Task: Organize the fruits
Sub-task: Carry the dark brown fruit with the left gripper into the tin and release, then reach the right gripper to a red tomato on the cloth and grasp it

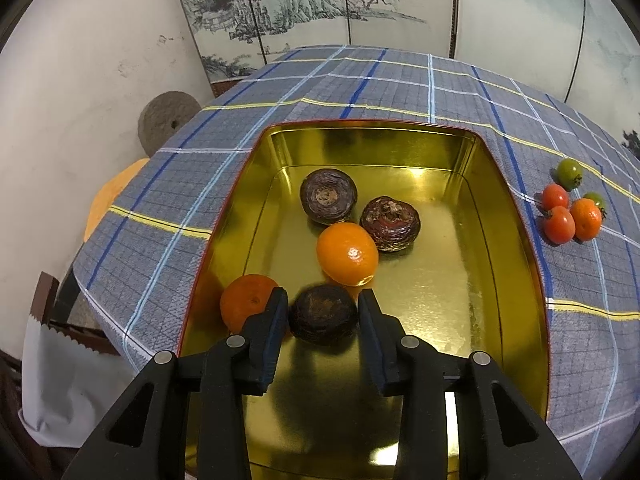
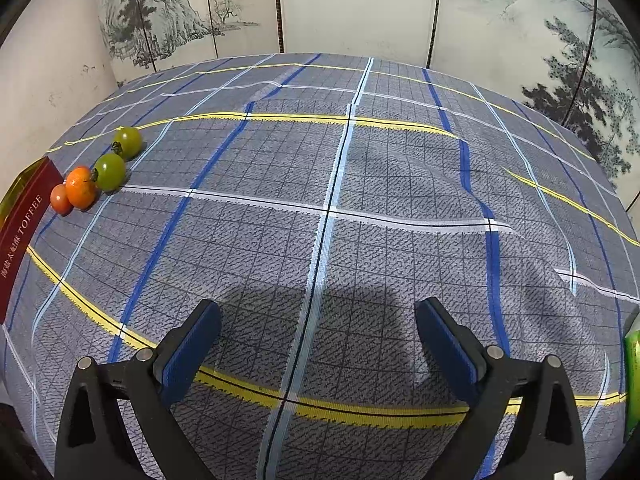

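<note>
Left gripper [image 1: 323, 298] fingers narrowly parted; right gripper [image 2: 318, 312] fingers wide apart.

Counter cover: we see a grey-blue plaid cloth [image 2: 360, 208] with yellow stripes.
Backdrop: a folding screen painted with ink landscapes [image 2: 360, 4].
Beside the counter: a round grey stone disc [image 1: 166, 118].

Left gripper [image 1: 323, 300] straddles dark fruit [image 1: 322, 314] inside tin [image 1: 516, 240].

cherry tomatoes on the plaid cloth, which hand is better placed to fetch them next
Right, probably. The right gripper hangs open and empty over bare plaid cloth, with the small red and green cherry tomatoes ahead; the left gripper straddles a dark round fruit.
</note>
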{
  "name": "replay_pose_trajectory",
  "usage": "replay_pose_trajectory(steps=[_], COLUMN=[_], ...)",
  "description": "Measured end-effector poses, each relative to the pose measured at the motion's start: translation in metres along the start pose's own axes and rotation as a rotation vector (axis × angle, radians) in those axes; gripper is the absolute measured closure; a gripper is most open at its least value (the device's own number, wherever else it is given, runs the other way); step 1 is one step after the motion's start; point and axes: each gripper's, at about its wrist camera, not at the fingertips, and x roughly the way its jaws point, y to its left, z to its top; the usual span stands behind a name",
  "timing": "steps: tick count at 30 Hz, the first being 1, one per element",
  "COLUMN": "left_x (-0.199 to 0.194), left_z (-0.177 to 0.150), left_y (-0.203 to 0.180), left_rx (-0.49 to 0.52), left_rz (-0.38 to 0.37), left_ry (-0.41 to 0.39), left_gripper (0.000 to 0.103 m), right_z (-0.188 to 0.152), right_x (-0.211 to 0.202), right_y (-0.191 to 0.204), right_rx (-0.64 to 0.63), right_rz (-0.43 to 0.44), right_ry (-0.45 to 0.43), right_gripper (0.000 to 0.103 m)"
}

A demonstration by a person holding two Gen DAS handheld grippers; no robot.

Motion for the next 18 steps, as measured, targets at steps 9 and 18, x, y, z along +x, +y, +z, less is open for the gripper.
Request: replay_pose_trajectory(steps=[9, 18], left_x=[-0.01, -0.014], left_z=[0.003, 0.005], left_y=[0.0, -0.002], left_rx=[-0.003, -0.007], left_rz=[0.002, 0.005], left_ry=[-0.038, -0.05], left_gripper=[0.042, 0.04], right_z=[0.0, 0.0], right_x=[0.0, 0.0], right_y=[-0.001, -0.001], right_rx=[0.0, -0.001], right_rz=[-0.002, -0.004], right_ry=[0.001, 0.002], right_gripper=[0.004, 0.004])
